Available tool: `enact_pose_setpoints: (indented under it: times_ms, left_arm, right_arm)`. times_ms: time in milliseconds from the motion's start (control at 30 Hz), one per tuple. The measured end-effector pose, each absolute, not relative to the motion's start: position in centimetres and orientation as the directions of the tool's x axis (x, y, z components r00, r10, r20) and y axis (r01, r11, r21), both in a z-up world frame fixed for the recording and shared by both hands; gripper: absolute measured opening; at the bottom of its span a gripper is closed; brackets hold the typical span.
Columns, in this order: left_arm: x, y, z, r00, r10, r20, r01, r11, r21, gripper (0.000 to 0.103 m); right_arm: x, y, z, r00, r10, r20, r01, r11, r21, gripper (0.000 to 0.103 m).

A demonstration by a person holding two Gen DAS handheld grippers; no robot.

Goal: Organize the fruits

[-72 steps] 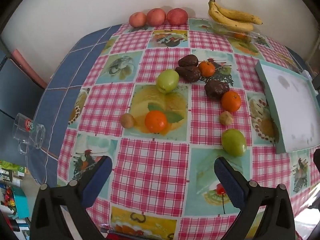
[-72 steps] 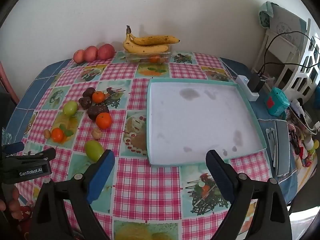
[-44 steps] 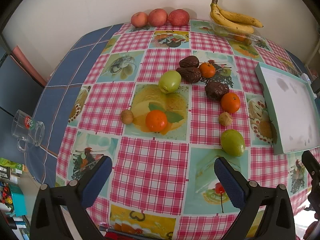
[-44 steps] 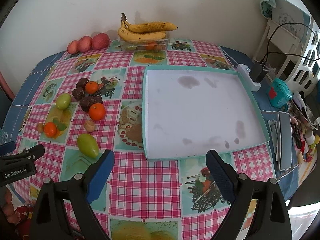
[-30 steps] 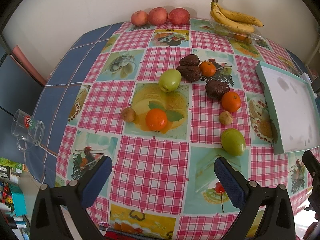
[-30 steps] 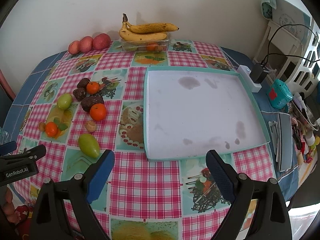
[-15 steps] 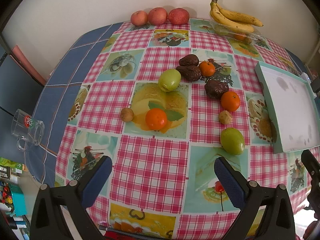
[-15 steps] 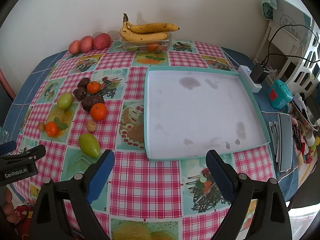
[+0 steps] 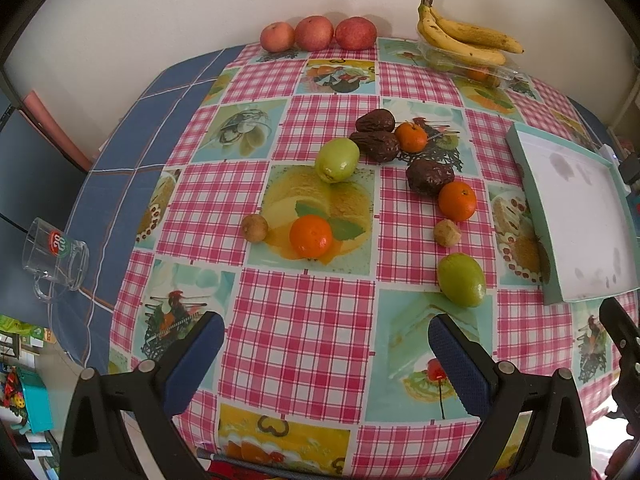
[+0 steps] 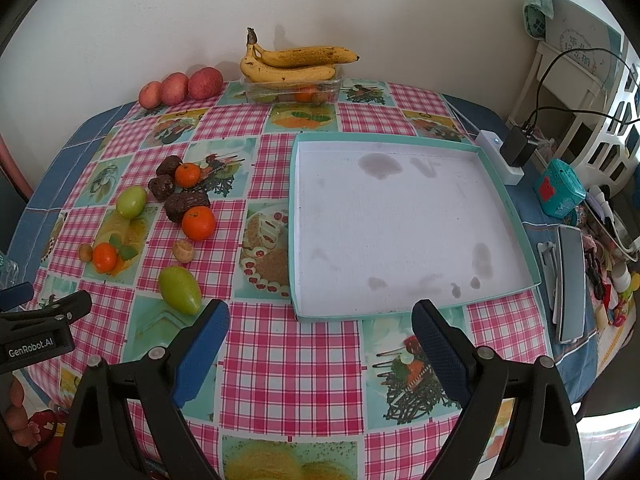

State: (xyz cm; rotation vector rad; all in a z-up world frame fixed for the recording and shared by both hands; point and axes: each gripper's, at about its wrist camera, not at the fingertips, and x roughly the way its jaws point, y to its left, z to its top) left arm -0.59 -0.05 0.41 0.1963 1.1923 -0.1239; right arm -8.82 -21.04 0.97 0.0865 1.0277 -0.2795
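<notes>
Loose fruit lies on the checked tablecloth: an orange (image 9: pixel 311 236), a second orange (image 9: pixel 457 201), a third orange (image 9: pixel 411 136), a green fruit (image 9: pixel 336 159), another green fruit (image 9: pixel 461 284), dark wrinkled fruits (image 9: pixel 429 176) and two small brown fruits (image 9: pixel 254 227). An empty teal-rimmed white tray (image 10: pixel 516 216) sits to their right. My left gripper (image 9: pixel 326 354) hangs open near the table's front edge, short of the fruit. My right gripper (image 10: pixel 320 340) is open just in front of the tray, nothing between its fingers.
Three red apples (image 9: pixel 316 33) and bananas (image 10: pixel 292 64) on a clear box line the back wall. A glass mug (image 9: pixel 54 256) stands at the left table edge. A power adapter (image 10: pixel 516 148), teal box (image 10: pixel 560 194) and clutter crowd the right side.
Both views drifted slightly over the last seconds; the right gripper shifted a little relative to the tray. Both grippers stayed open and no fruit moved.
</notes>
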Motion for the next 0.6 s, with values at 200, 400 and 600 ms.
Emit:
enact_pose_setpoints:
  times_ms: [200,400,600]
  left_arm:
    - [-0.75,-0.15,0.57,0.366,0.007,-0.931,0.199,0.976,0.085,0.103]
    - [-0.75,-0.14,0.57,0.366,0.007,-0.931,0.198,0.976,0.085,0.103]
    - [-0.80,-0.13,0.59,0.363,0.004,-0.932,0.198,0.977,0.081,0.103]
  right_arm:
    - [-8.87,-20.95,1.01,0.485,-0.189,-0.854,0.269,0.961,-0.059,0.093]
    - [-8.92,-20.99,0.99,0.486,-0.189,-0.853,0.270,0.961,-0.059,0.093]
    - [-8.84,-20.79,0.93,0.480,-0.192,-0.856,0.269,0.961,-0.064,0.093]
